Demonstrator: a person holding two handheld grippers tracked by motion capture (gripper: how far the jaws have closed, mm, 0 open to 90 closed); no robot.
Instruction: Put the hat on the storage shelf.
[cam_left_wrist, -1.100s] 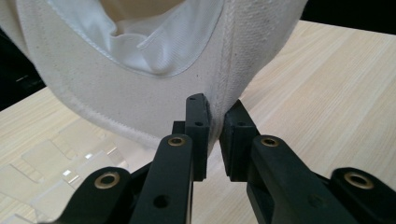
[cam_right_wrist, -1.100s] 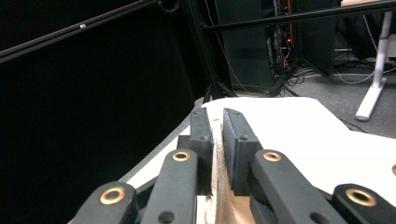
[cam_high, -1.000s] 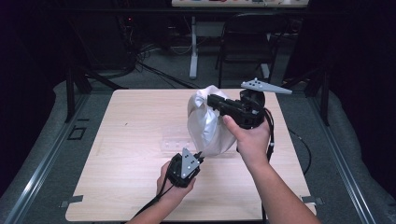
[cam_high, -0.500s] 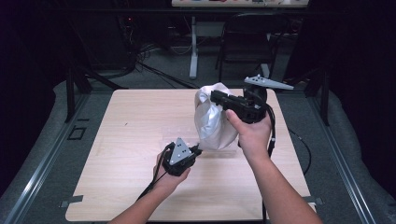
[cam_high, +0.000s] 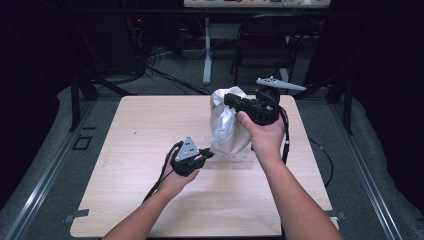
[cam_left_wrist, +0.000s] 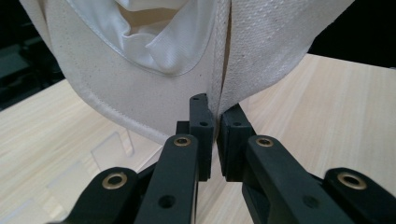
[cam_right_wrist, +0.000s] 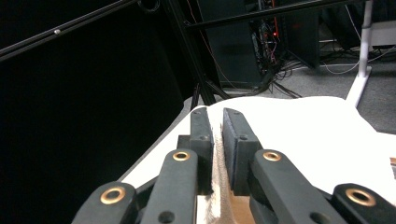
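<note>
obs: white cloth bag (cam_high: 227, 127) held up over the far-right part of the wooden table (cam_high: 130, 200), its lower end resting on or just above the board. right gripper (cam_high: 231, 100) pinches the top edge of the bag; in the right gripper view the fabric edge (cam_right_wrist: 215, 154) runs between the two pressed-together jaws. left gripper (cam_high: 210, 155) sits low at the bag's bottom corner; in the left gripper view its jaws are clamped on a fold or seam of the bag (cam_left_wrist: 219, 84), with the satin-like lining (cam_left_wrist: 154, 32) visible inside the mouth above

step in hand, as judged: bag is gripped at two points, top and bottom, and being stretched or turned upright, probably to open it out or lay it flat. neither grip looks loose

next move calls for: keeping both pinches firm while the two hands draw apart, so the cloth tightens without slipping from the pads. the lower pinch is only on a thin edge, so a sharp pull may lose it

change vs earlier frames: left gripper has travelled across the table from near the person toward the bag's foot. right gripper has shifted a little and the bag now hangs straighter beneath it
</note>
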